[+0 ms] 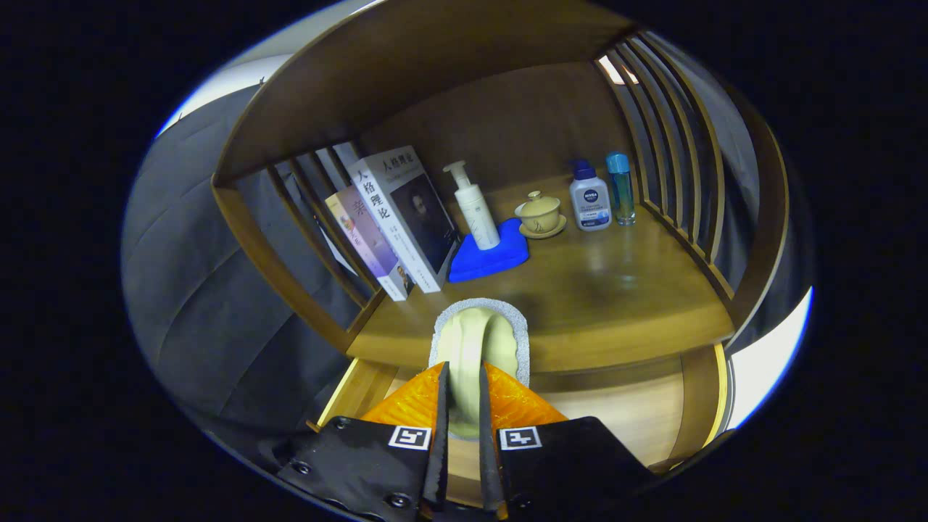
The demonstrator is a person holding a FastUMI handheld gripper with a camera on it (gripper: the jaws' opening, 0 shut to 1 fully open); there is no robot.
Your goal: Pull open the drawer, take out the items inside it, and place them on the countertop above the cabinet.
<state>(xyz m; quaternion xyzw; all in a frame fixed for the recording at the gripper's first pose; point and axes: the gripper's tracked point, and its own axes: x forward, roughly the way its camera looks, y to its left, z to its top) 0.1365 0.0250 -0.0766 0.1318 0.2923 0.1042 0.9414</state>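
1. Pinching a pale sponge pad (482,344) with a grey scouring edge, the gripper (462,406) has its fingers nearly together, both pressing on the pad's lower part; the upper part stands free above the tips.
2. Below the fingers the drawer (638,413) is pulled open; its light wood floor looks bare where visible.
3. Just beyond the pad lies the countertop (616,297), its front edge almost level with the pad.
4. Risk: the pad is soft and held by one end, so it may bend or slip out if it catches the counter edge.
5. Risk: setting it too near the front edge could let it drop back into the drawer.
6. Farther back: blue cloth (489,257) under a pump bottle (475,206), leaning books (402,217), lidded cup (540,214), two small bottles (602,196). A long reach could knock the pump bottle.
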